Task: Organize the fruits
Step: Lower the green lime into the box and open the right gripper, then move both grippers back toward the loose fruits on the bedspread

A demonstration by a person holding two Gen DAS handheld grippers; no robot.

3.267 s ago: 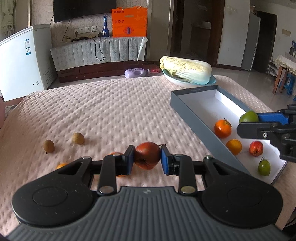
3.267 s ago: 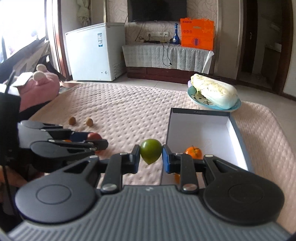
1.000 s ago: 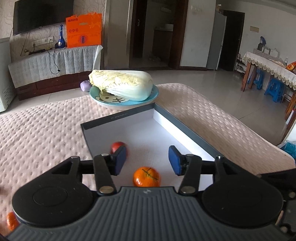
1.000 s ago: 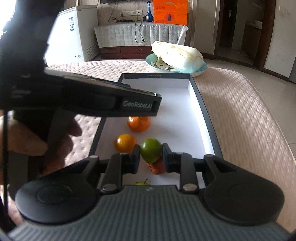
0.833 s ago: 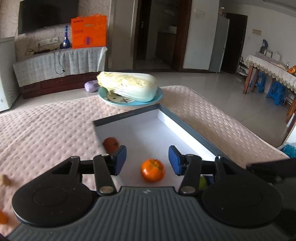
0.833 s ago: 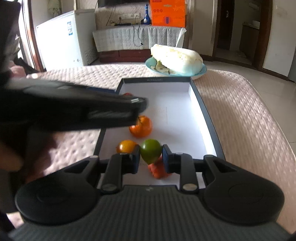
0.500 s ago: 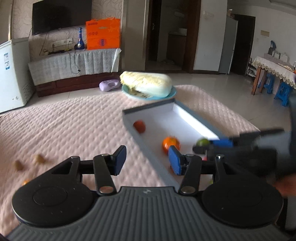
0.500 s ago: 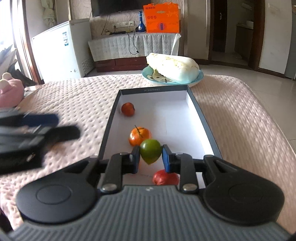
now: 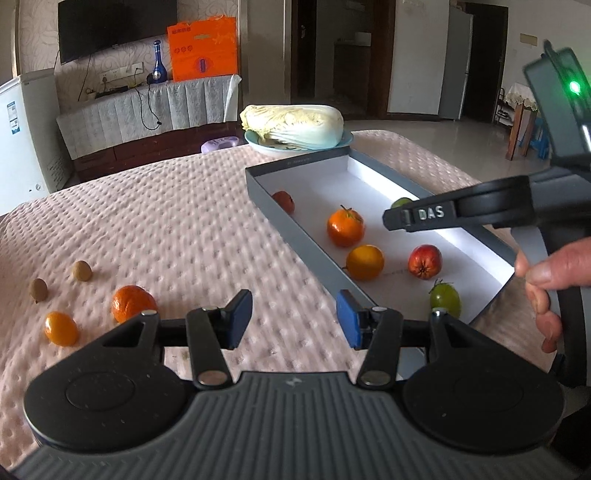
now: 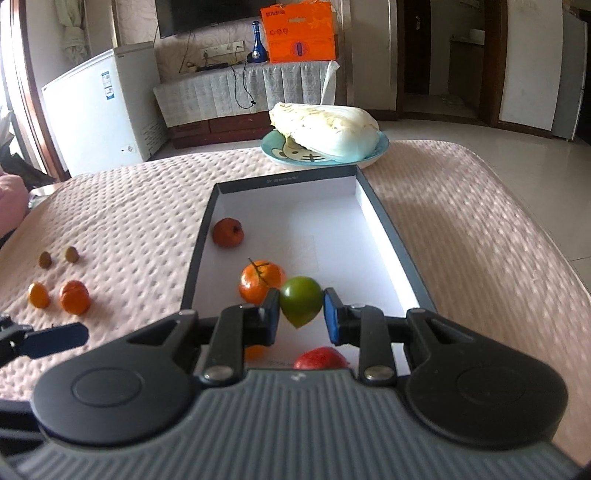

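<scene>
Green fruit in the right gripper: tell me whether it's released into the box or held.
Held. The right gripper is shut on the green fruit, blue pads pressing both sides, above the box floor.

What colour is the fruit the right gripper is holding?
Green fruit, pinched by the right gripper; clearest in the right wrist view.

Two green fruits [image 9: 444, 303], two red, four orange, two brown, one cabbage [image 9: 291, 125], one box [image 9: 295, 236].

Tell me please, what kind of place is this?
Most likely a home living room: a wall television, a white freezer and a cloth-covered table bearing fruit and a cabbage.
</scene>
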